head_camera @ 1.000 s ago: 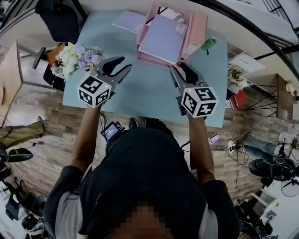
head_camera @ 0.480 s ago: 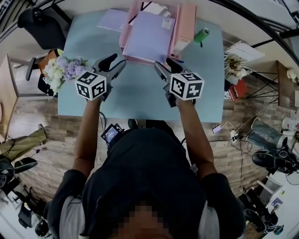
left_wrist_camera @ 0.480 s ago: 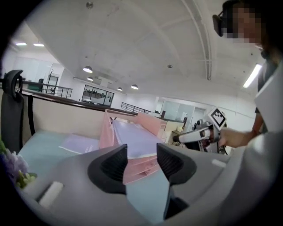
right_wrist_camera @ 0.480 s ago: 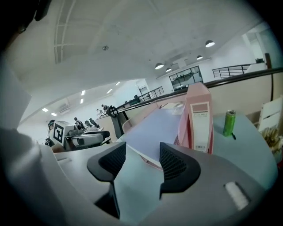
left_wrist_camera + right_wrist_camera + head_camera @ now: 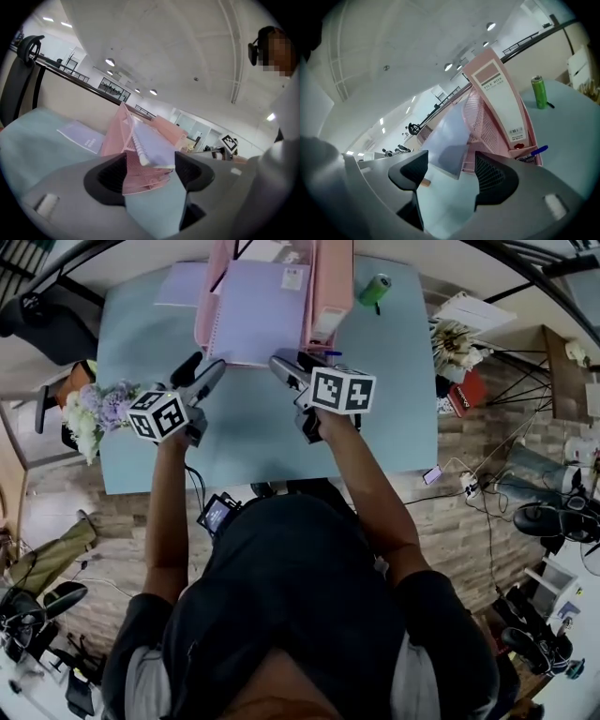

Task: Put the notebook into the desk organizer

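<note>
Apparently the notebook (image 5: 258, 310) already lies in the desk organizer (image 5: 203, 307), upper centre. The left gripper (image 5: 204, 367) and right gripper (image 5: 292, 362) are opening wide, empty; little remains, I judge.

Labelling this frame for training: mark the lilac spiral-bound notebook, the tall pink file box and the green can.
Lilac spiral-bound notebook (image 5: 261, 313): head view, middle of its cover.
Tall pink file box (image 5: 499, 101): right gripper view, its pale front face.
Green can (image 5: 375, 289): head view, its body.

The blue table (image 5: 253, 437) carries a pink desk organizer (image 5: 202, 315), a lilac booklet (image 5: 178, 284) and a green can (image 5: 375, 289).
</note>
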Motion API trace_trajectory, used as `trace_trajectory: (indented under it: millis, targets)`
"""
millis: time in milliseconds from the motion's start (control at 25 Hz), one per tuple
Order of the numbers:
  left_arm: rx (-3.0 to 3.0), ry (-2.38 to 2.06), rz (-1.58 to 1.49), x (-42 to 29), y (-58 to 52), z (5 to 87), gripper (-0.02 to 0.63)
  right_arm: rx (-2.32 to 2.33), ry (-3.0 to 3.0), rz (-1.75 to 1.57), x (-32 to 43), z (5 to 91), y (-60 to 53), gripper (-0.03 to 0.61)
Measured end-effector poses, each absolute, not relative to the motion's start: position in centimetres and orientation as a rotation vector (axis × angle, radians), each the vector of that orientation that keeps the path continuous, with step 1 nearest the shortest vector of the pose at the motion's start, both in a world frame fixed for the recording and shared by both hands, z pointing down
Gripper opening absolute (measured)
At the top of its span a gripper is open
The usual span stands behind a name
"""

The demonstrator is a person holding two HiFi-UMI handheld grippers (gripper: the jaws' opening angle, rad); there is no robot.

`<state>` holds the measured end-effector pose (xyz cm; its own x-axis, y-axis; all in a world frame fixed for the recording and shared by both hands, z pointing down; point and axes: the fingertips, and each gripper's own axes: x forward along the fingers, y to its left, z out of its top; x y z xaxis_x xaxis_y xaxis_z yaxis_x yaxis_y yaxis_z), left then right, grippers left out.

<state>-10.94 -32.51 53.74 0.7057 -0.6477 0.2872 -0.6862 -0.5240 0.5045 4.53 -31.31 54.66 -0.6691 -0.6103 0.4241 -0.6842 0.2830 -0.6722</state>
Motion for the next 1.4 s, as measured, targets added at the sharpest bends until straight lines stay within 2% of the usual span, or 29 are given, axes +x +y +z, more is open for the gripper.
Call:
trace_trajectory:
  millis: [240, 280, 360, 400, 480, 640, 720, 920, 1400]
  targets:
    - [2.274, -1.009, 0.078, -10.8, -34.0, 54.7, 0.344, 1.246, -2.43, 1.495, 4.3, 55.8, -32.7, 0.285]
    - [2.269, -1.015, 0.084, -10.9, -34.1, 54.9, 0.344, 1.243, -2.431, 1.493, 4.3, 55.7, -32.7, 0.26]
    - [2.262, -1.012, 0.089, -10.9, -34.2, 55.2, 0.3, 1.227, -2.439, 1.472, 4.1, 55.4, -32.6, 0.178]
    - [2.26, -0.997, 0.084, -10.7, -34.1, 55.3, 0.285, 1.221, -2.44, 1.455, 4.0, 55.3, -32.5, 0.161]
    - [2.257, -0.964, 0.07, -10.3, -34.0, 55.2, 0.196, 1.22, -2.436, 1.417, 4.0, 55.1, -32.5, 0.152]
    - [2.296, -0.992, 0.096, -10.4, -33.8, 54.4, 0.171, 1.238, -2.436, 1.295, 3.7, 54.0, -32.3, 0.127]
    - [2.341, -1.017, 0.144, -10.5, -33.3, 53.9, 0.166, 1.258, -2.438, 1.185, 3.5, 53.2, -31.9, 0.1]
    - [2.454, -1.072, 0.322, -10.4, -31.2, 53.2, 0.164, 1.265, -2.445, 0.983, 2.7, 51.8, -30.0, 0.077]
    - [2.536, -1.082, 0.413, -10.6, -25.6, 52.1, 0.164, 1.247, -2.447, 0.864, 1.9, 50.9, -24.6, 0.077]
